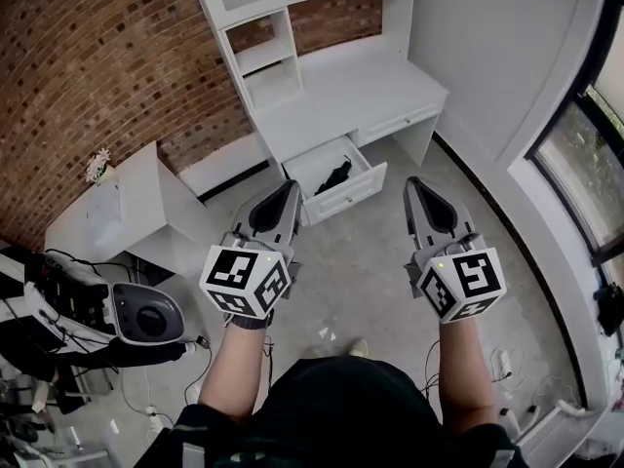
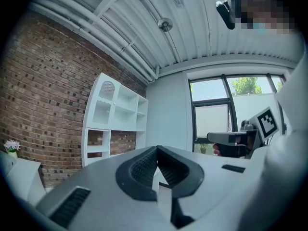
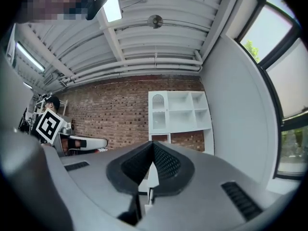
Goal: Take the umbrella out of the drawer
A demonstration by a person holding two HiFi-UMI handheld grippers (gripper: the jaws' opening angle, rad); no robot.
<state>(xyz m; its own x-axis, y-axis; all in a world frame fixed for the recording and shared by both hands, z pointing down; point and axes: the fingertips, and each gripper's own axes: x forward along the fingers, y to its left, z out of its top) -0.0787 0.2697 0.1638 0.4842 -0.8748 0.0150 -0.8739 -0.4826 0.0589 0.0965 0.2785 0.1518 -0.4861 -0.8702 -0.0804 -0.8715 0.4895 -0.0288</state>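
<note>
Open white drawer (image 1: 352, 196), dark umbrella (image 1: 334, 176) indistinct inside

Daylight from the window (image 1: 583, 159) spreads evenly, leaving only soft shadows on the floor (image 1: 361, 271). A ceiling light (image 3: 111, 1) burns out to plain white. All three views bulge at the edges, and both gripper views have black corners.
</note>
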